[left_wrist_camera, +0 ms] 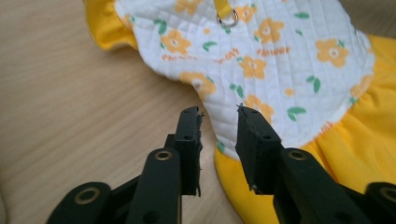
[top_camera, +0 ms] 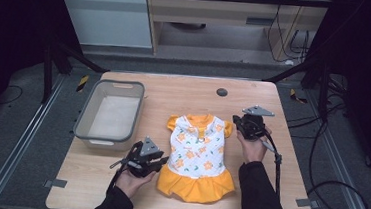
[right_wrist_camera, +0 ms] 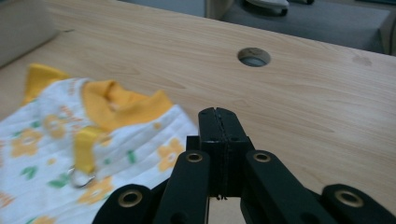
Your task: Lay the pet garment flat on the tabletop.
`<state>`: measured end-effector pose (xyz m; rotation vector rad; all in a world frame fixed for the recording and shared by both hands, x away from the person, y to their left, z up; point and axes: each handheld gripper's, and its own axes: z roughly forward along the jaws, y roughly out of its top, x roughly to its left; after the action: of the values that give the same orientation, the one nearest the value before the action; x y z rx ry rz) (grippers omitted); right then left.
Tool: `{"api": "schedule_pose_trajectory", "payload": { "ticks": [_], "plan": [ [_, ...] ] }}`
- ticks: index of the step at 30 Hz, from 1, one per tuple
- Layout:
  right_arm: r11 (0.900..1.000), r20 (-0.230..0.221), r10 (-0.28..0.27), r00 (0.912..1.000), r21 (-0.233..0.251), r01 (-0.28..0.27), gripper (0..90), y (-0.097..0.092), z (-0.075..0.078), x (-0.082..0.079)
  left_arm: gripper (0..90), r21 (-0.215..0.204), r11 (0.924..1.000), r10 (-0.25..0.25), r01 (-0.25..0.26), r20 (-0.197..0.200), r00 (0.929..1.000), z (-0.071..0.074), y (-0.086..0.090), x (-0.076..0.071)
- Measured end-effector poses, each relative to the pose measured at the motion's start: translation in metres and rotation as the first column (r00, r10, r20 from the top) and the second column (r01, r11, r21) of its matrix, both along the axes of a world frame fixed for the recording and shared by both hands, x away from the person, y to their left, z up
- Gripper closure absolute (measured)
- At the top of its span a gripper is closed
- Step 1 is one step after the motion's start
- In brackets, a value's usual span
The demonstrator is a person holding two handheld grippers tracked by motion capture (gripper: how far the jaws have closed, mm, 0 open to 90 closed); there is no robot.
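Note:
A small dress (top_camera: pixel 197 153) lies flat mid-table, white with orange flowers and a yellow collar, sleeves and skirt. My left gripper (top_camera: pixel 161 164) sits at its left edge by the waist. Seen from the left gripper view, this gripper (left_wrist_camera: pixel 219 114) is open, its tips just short of the white bodice's (left_wrist_camera: pixel 261 60) edge, nothing held. A metal ring (left_wrist_camera: pixel 227 18) hangs on a yellow strap. My right gripper (top_camera: pixel 237 122) is beside the dress's right sleeve (top_camera: pixel 228 130). That gripper (right_wrist_camera: pixel 218 112) is shut, with nothing visible between its jaws, right of the collar (right_wrist_camera: pixel 126 100).
A grey plastic basin (top_camera: pixel 85 114) stands on the table's left side, its corner (right_wrist_camera: pixel 18 28) showing far left in the right gripper view. A round cable hole (top_camera: pixel 221 92) (right_wrist_camera: pixel 253 56) sits near the far edge. Bare wood lies right of the dress.

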<state>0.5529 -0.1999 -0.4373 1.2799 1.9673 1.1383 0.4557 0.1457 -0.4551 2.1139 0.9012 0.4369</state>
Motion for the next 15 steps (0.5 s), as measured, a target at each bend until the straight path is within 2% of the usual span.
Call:
{"api": "schedule_pose_trajectory", "payload": {
  "ticks": [1, 2, 3, 4, 5, 6, 7, 8, 9, 10, 11, 12, 13, 14, 15],
  "plan": [
    [0.9986, 0.005, 0.052, 0.9986, 0.009, -0.052, 90.0, 0.002, 0.004, -0.017, 76.8, -0.006, 1.0000, -0.002, 0.002, 0.010, 0.9999, 0.005, -0.005, 0.008],
    [0.9986, 0.005, 0.052, 0.9986, 0.009, -0.052, 90.0, 0.002, 0.004, -0.017, 78.1, -0.006, 1.0000, -0.002, 0.002, 0.010, 0.9999, 0.005, -0.005, 0.008],
    [0.9945, 0.000, 0.102, 0.9948, 0.026, -0.102, 90.0, 0.005, 0.004, -0.035, 79.3, -0.012, 0.9999, -0.001, 0.001, 0.006, 1.0000, 0.006, -0.011, 0.016],
    [0.9945, 0.000, 0.102, 0.9948, 0.026, -0.102, 90.0, 0.005, 0.004, -0.035, 80.8, -0.012, 0.9999, -0.001, 0.001, 0.006, 1.0000, 0.006, -0.011, 0.016],
    [0.9927, -0.002, 0.117, 0.9931, 0.028, -0.117, 90.0, 0.007, 0.003, -0.042, 80.8, -0.012, 0.9999, -0.003, 0.003, -0.001, 1.0000, 0.006, -0.016, 0.023],
    [0.9890, -0.016, 0.144, 0.9894, 0.034, -0.144, 90.0, 0.009, 0.000, -0.053, 81.8, -0.010, 1.0000, -0.002, 0.002, -0.006, 1.0000, 0.004, -0.021, 0.028],
    [0.9826, -0.045, 0.184, 0.9820, 0.036, -0.182, 90.0, 0.014, -0.007, -0.070, 83.1, 0.003, 1.0000, -0.006, 0.006, -0.027, 0.9996, -0.002, -0.028, 0.035],
    [0.9826, -0.045, 0.184, 0.9820, 0.036, -0.182, 90.0, 0.014, -0.007, -0.070, 83.2, 0.003, 1.0000, -0.006, 0.006, -0.027, 0.9996, -0.002, -0.028, 0.035],
    [0.9739, -0.073, 0.226, 0.9714, 0.040, -0.223, 90.0, 0.018, -0.016, -0.085, 83.3, 0.045, 0.9990, 0.001, 0.001, -0.042, 0.9991, -0.011, -0.036, 0.042],
    [0.9713, -0.079, 0.237, 0.9683, 0.040, -0.234, 90.0, 0.020, -0.020, -0.090, 83.4, 0.059, 0.9983, 0.006, -0.002, -0.053, 0.9986, -0.017, -0.039, 0.046],
    [0.9643, -0.097, 0.265, 0.9595, 0.036, -0.262, 90.0, 0.023, -0.026, -0.096, 83.4, 0.059, 0.9983, 0.006, -0.002, -0.053, 0.9986, -0.017, -0.039, 0.046],
    [0.9628, -0.102, 0.270, 0.9573, 0.033, -0.268, 90.0, 0.024, -0.030, -0.100, 83.4, 0.075, 0.9971, 0.013, -0.008, -0.066, 0.9977, -0.025, -0.044, 0.050],
    [0.9628, -0.102, 0.270, 0.9573, 0.033, -0.268, 90.0, 0.024, -0.030, -0.100, 83.4, 0.075, 0.9971, 0.013, -0.008, -0.066, 0.9977, -0.025, -0.044, 0.050],
    [0.9589, -0.127, 0.283, 0.9507, 0.013, -0.284, 90.0, 0.028, -0.040, -0.103, 83.3, 0.087, 0.9961, 0.020, -0.014, -0.068, 0.9975, -0.031, -0.046, 0.052],
    [0.9589, -0.127, 0.283, 0.9507, 0.013, -0.284, 90.0, 0.028, -0.040, -0.103, 83.2, 0.087, 0.9961, 0.020, -0.014, -0.068, 0.9975, -0.031, -0.046, 0.052]
  ]
}}
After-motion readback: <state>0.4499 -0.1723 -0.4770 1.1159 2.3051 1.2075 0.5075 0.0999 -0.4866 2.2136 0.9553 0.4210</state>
